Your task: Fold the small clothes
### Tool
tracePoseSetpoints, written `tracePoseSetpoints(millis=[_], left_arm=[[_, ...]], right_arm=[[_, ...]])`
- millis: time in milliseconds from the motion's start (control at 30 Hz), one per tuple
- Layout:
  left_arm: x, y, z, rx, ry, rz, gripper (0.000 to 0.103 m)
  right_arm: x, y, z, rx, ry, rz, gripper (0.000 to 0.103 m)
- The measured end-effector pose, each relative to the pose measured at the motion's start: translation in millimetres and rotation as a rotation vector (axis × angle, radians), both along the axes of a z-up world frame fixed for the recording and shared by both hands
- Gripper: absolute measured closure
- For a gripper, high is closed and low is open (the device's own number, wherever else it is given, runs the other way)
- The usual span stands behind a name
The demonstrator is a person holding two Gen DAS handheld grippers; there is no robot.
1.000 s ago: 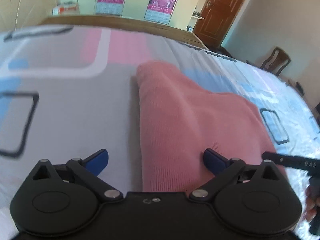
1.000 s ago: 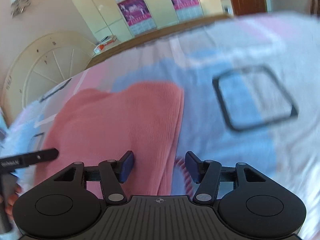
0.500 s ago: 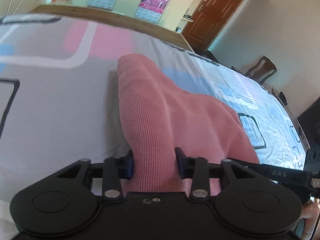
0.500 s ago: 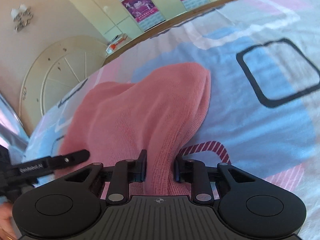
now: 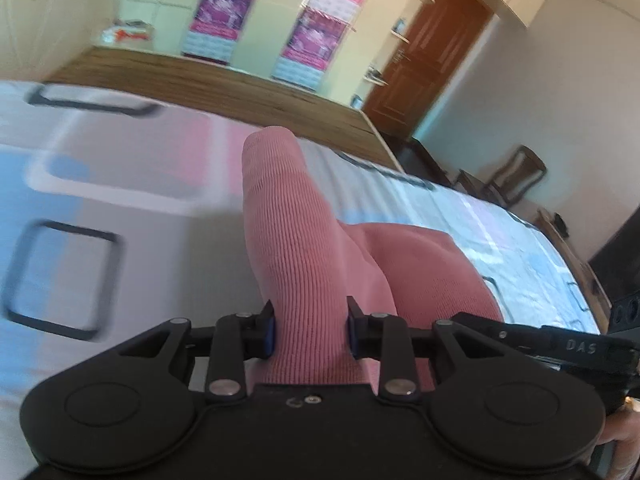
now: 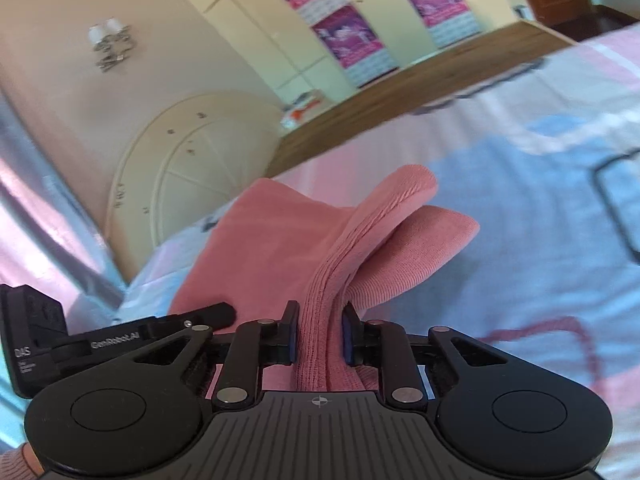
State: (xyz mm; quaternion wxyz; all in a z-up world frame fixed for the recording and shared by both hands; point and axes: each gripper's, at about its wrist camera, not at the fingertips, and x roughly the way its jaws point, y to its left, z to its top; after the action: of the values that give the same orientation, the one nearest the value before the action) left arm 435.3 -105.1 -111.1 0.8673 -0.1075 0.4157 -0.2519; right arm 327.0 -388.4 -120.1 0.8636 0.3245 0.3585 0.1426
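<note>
A pink ribbed knit garment (image 5: 296,248) lies on the patterned bedsheet (image 5: 120,200). My left gripper (image 5: 310,330) is shut on the garment's near left edge and holds it raised off the bed. My right gripper (image 6: 318,338) is shut on the near right edge of the same garment (image 6: 280,248), lifted so the cloth arches and its far corner droops over. Each gripper shows at the edge of the other's view: the right one in the left wrist view (image 5: 560,344), the left one in the right wrist view (image 6: 120,336).
The wooden bed frame edge (image 5: 240,84) runs along the far side. Cream wardrobes with pink posters (image 5: 316,40) and a brown door (image 5: 432,56) stand behind. A wooden chair (image 5: 516,176) is at the right. A round cream headboard (image 6: 180,168) is at the left.
Both grippers closed from open onto the garment's near edge, then lifted it off the bed. The cloth now arches upward and the views have tilted up toward the far wall.
</note>
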Motion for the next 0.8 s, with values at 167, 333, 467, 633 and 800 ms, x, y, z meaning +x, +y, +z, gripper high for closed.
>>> tracePoseSetpoints(millis=[167, 333, 467, 633, 800], left_arm=[[4.2, 78.9, 12.4, 0.023, -0.019, 0.082, 0.074], [21.1, 167.1, 14.8, 0.044, -0.035, 0.123, 0.074], [44.4, 230.4, 9.9, 0.044, -0.041, 0.138, 0.074], [76.5, 280.4, -18.2, 0.081, -0.036, 0.112, 0.073], [80.0, 306.9, -52.7, 0.099, 0.000, 0.117, 0.053]], right_arm=[[33.8, 70.0, 9.4, 0.019, -0.032, 0.083, 0.083], [72.5, 150.9, 13.7, 0.042, -0.055, 0.128, 0.085], [102.5, 220.0, 7.6, 0.045, -0.054, 0.130, 0.086], [137.8, 295.2, -18.8, -0.016, -0.023, 0.102, 0.086], [142.9, 305.4, -45.0, -0.199, 0.042, -0.012, 0.086]])
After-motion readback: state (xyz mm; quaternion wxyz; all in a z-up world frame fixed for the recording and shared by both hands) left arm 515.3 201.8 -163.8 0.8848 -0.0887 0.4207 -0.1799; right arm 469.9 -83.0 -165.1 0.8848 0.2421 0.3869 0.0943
